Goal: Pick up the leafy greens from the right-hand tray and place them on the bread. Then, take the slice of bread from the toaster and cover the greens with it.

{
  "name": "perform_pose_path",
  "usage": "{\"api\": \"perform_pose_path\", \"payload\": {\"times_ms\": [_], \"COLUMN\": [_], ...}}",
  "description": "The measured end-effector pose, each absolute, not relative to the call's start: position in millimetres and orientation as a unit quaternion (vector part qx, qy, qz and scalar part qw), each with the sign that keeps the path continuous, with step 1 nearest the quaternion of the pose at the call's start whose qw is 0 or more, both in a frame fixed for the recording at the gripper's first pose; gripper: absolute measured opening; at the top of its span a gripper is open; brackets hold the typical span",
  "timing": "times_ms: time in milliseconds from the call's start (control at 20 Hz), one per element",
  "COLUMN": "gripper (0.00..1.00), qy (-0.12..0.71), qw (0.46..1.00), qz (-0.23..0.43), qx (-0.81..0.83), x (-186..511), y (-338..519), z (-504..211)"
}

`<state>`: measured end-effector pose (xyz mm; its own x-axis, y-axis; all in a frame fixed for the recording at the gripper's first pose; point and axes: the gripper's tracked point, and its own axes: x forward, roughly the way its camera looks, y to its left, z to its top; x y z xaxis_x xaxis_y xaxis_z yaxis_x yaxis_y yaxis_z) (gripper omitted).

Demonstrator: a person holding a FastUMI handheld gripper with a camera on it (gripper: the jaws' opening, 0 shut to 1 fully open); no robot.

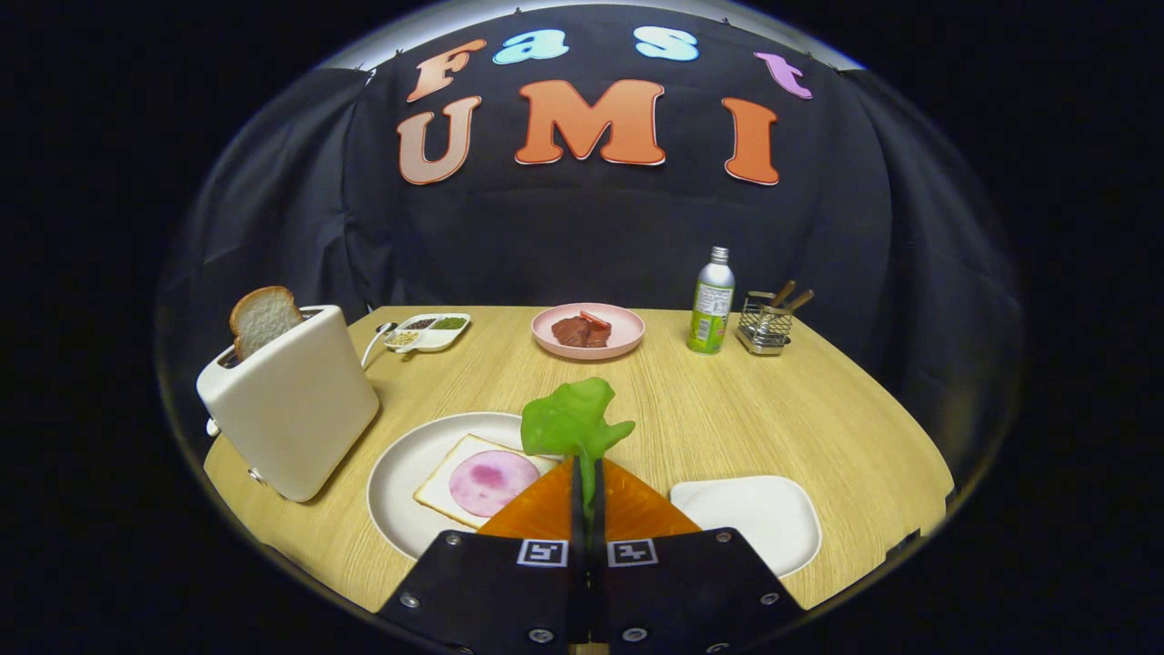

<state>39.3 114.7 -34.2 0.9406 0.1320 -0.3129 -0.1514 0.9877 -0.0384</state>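
The gripper (587,473) is clenched on the stem of the bright green leafy greens (571,420), both fingers pressed together on it; the leaf stands up just ahead of the fingertips. Left of the greens lies the round white plate (400,473) bearing the square slice of bread (441,482) topped with a pink round of ham (494,482); right of the greens sits the white rounded tray (755,514). Further left of the plate stands the cream toaster (296,400) with 1 slice of toast (262,318) sticking up; beyond, a pink plate of meat (627,335) and a green bottle (711,305).
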Motion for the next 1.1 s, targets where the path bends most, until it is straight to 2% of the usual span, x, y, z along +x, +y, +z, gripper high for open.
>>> {"api": "perform_pose_path", "payload": {"times_ms": [400,1100], "gripper": [0.01,0.04], "qy": [0.164,0.197], "qw": [0.979,0.970], "qz": [0.108,0.122], "qx": [-0.049,-0.069], "x": [47.5,66.4], "y": [161.9,192.8], "z": [-45.8,-88.5]}}
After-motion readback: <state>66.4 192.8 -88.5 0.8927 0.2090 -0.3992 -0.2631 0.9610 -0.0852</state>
